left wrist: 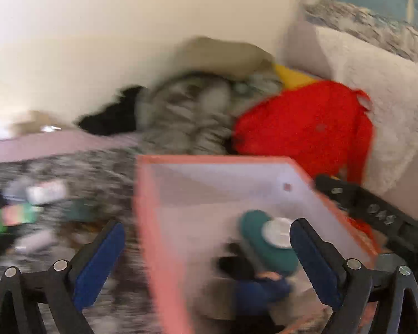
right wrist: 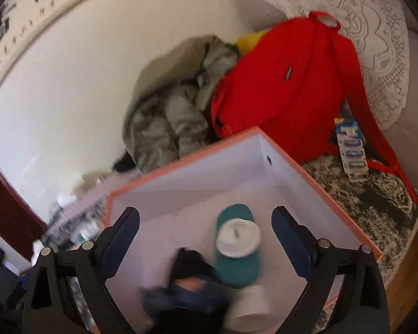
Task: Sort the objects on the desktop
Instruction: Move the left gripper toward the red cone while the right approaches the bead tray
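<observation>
I take the pink-rimmed box (right wrist: pixel 278 167) as my landmark. My right tool (right wrist: pixel 206 222) hangs above its open white interior with both blue-padded fingers (right wrist: pixel 285 225) spread wide and nothing between them. My left tool (left wrist: pixel 206 250) is released too, its fingers apart: 1 hangs outside the box's near-left edge, the other over the box interior. The left view is badly smeared by motion.

Inside the box, near its middle, lies a teal oval case (right wrist: pixel 237 261) with a white round lid (right wrist: pixel 238 238) resting on top of it. Just beside the case, toward my tools, sits a blurred heap of dark blue and black things (right wrist: pixel 186 286) that I cannot identify, and a white cup-like thing (right wrist: pixel 248 309) lies touching that heap.

Behind the box, against the wall, a red bag (right wrist: pixel 287 83) leans next to a crumpled grey-green jacket (right wrist: pixel 170 117). To the right of the box, on the dark patterned cover (right wrist: pixel 376 208), lies a blue-and-white blister strip (right wrist: pixel 351 150), partly under the bag's strap. Left of the box in the left wrist view, several small objects (left wrist: pixel 28 206) are scattered on the cover, too blurred to name.
</observation>
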{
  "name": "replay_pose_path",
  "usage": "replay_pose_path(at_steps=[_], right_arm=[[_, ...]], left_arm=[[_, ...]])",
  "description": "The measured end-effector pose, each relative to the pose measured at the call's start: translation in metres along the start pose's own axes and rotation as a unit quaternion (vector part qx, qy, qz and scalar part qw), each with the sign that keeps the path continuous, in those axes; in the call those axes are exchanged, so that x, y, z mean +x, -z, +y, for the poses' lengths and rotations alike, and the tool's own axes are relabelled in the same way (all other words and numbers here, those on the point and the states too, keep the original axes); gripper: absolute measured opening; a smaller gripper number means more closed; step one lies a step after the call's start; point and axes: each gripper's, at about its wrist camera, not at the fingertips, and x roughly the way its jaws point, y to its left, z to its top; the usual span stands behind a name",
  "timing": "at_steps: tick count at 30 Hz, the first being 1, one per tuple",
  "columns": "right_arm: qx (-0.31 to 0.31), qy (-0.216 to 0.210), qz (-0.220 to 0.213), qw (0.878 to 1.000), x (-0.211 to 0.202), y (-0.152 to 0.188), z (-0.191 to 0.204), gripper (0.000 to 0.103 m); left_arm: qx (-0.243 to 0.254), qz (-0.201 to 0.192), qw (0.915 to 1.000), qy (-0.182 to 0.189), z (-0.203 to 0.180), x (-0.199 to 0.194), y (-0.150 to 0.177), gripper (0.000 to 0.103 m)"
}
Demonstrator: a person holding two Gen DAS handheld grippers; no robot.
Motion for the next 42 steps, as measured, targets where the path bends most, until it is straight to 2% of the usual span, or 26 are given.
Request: replay_pose_path(at_steps=[4, 6, 8, 11, 14, 17, 19, 23, 25, 29, 32, 35, 37, 38, 40, 41, 42], right_arm=[[-0.018, -0.036, -0.011, 0.999, -0.001, 0.009, 0.041, 0.099], [-0.034, -0.062, -0.01, 0.997, 0.001, 0.017, 0.069, 0.099], [-0.068, -0.099, -0.006, 0.993, 0.002, 0.031, 0.106, 0.101], [-0.135, -0.147, 0.024, 0.98, 0.008, 0.063, 0.169, 0.102], [-0.191, -0.179, 0.091, 0.961, 0.027, 0.103, 0.222, 0.102], [-0.228, -0.153, 0.141, 0.951, 0.057, 0.139, 0.252, 0.102], [-0.243, -0.109, 0.171, 0.949, 0.086, 0.159, 0.258, 0.102], [-0.239, -0.032, 0.229, 0.943, 0.146, 0.187, 0.235, 0.102], [-0.246, -0.018, 0.251, 0.936, 0.164, 0.199, 0.229, 0.102], [-0.266, 0.001, 0.27, 0.925, 0.188, 0.214, 0.226, 0.102], [-0.264, -0.006, 0.264, 0.928, 0.199, 0.215, 0.226, 0.103], [-0.252, -0.017, 0.247, 0.936, 0.207, 0.211, 0.226, 0.103], [-0.251, -0.018, 0.238, 0.938, 0.212, 0.211, 0.227, 0.103], [-0.257, -0.018, 0.231, 0.938, 0.213, 0.211, 0.231, 0.103], [-0.264, -0.019, 0.227, 0.937, 0.216, 0.211, 0.235, 0.101], [-0.263, -0.02, 0.228, 0.937, 0.216, 0.21, 0.236, 0.088], [-0.258, -0.024, 0.229, 0.938, 0.213, 0.207, 0.237, 0.08]], left_arm=[[-0.02, 0.007, 0.9963, -0.083, 0.056, -0.026, 0.017, 0.099], [-0.027, 0.024, 0.9905, -0.133, 0.09, -0.037, 0.03, 0.099], [-0.037, 0.046, 0.9812, -0.184, 0.128, -0.048, 0.044, 0.099], [-0.055, 0.074, 0.9726, -0.213, 0.171, -0.062, 0.068, 0.099], [-0.067, 0.123, 0.964, -0.226, 0.209, -0.062, 0.099, 0.099], [-0.061, 0.159, 0.9568, -0.235, 0.23, -0.05, 0.125, 0.099], [-0.061, 0.183, 0.9529, -0.234, 0.241, -0.035, 0.141, 0.099], [-0.06, 0.218, 0.9453, -0.235, 0.258, -0.006, 0.158, 0.099], [-0.067, 0.22, 0.9437, -0.238, 0.265, 0.005, 0.16, 0.099], [-0.085, 0.203, 0.9471, -0.234, 0.276, 0.02, 0.157, 0.099], [-0.092, 0.187, 0.9489, -0.237, 0.284, 0.031, 0.154, 0.102], [-0.087, 0.17, 0.9529, -0.235, 0.286, 0.034, 0.155, 0.102], [-0.079, 0.168, 0.9536, -0.237, 0.284, 0.033, 0.156, 0.097], [-0.075, 0.168, 0.9535, -0.239, 0.283, 0.032, 0.155, 0.089], [-0.077, 0.168, 0.9536, -0.237, 0.281, 0.026, 0.153, 0.067], [-0.081, 0.17, 0.9537, -0.234, 0.281, 0.022, 0.152, 0.046], [-0.086, 0.172, 0.9537, -0.232, 0.281, 0.017, 0.15, 0.027]])
